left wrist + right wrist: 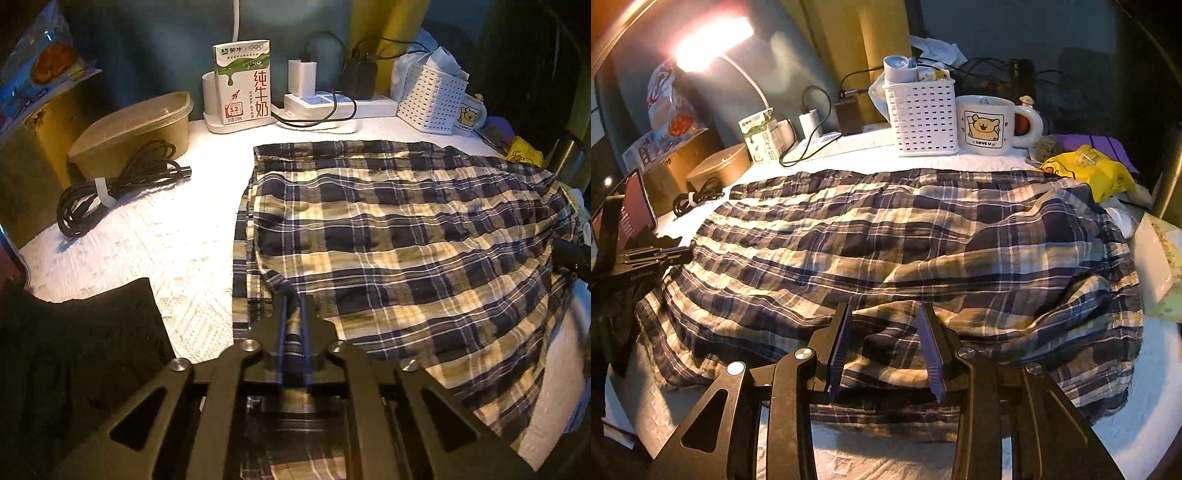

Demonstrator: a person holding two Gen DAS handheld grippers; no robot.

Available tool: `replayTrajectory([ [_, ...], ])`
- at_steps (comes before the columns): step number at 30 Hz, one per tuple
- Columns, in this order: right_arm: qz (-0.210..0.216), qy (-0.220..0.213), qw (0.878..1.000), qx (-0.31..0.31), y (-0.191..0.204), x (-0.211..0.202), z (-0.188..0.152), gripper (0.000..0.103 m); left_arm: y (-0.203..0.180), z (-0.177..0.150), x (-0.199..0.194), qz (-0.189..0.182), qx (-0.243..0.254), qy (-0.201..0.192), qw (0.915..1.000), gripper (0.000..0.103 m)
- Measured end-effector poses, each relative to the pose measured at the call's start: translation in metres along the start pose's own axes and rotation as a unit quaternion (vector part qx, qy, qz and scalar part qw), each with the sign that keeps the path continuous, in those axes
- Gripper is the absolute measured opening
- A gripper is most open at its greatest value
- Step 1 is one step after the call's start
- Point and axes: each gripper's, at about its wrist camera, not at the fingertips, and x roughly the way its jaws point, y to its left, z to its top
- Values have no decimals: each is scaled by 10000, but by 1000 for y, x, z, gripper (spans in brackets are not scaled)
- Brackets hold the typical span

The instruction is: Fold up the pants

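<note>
Left wrist view: left gripper [293, 295] clenched on plaid pants [399, 229], fabric edge pinched between its blue pads. Pants spread flat on white table cover [177, 236]. Around: coiled black cable [110, 188] and lidded tub [133, 129] at left, well apart from cloth; milk carton [243, 81] and power strip [332, 103] behind. Right wrist view: right gripper [884, 325] parted, fingers resting on bunched fabric at near edge; cannot tell if gripped. White basket [921, 118] and bear mug [988, 125] just behind pants; yellow packet [1097, 173] touching far right corner.
</note>
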Motion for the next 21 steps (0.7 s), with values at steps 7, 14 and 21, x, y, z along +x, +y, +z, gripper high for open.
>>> replayTrajectory([
  [7,68,59,10000,20,-3,7,-2,39,14,4,0,385,-77,-155,9991,1],
  [14,121,-5,9999,109,-7,1,1,39,22,22,-11,341,-166,-70,9993,3],
  [21,-26,-182,9996,224,-20,-7,11,39,18,60,-3,91,21,-428,9990,62],
])
